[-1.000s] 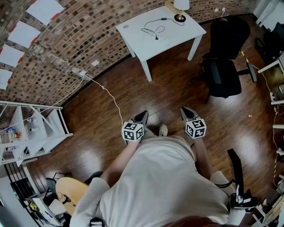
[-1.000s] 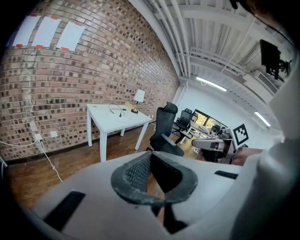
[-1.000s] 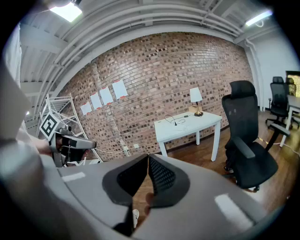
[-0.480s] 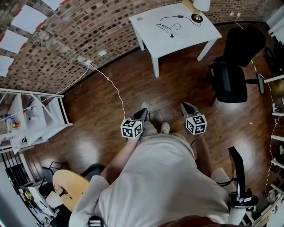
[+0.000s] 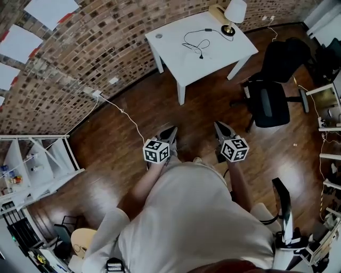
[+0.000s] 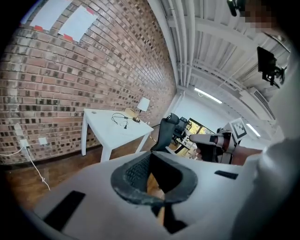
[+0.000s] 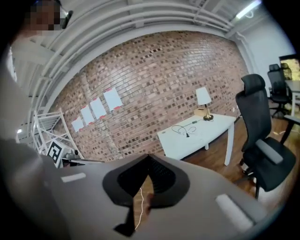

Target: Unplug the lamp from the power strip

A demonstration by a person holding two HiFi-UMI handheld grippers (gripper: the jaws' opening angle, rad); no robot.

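Ahead of me the table (image 5: 176,56) stands close to the brick wall (image 5: 96,48). The lamp (image 5: 234,11) sits on its far right corner, and I see its cord (image 5: 193,38) looped on the tabletop left of it. An office chair (image 5: 269,93) stands right of the table. Left of the table, a cable (image 5: 128,118) runs from a wall socket (image 5: 96,94) across the floor (image 5: 202,114) toward me. A shelf rack (image 5: 32,168) stands far left.

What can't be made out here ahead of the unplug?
Power strip: none recognisable in any view; items on the white rectangular table are too small.
Thin black cord beside the small white-shaded lamp: head view too small to tell whether its end is plugged into anything.
Thin white floor cable: near end hidden behind the left claw, head view.
Brown wooden floor beneath the person: hidden by their pale shirt, head view.
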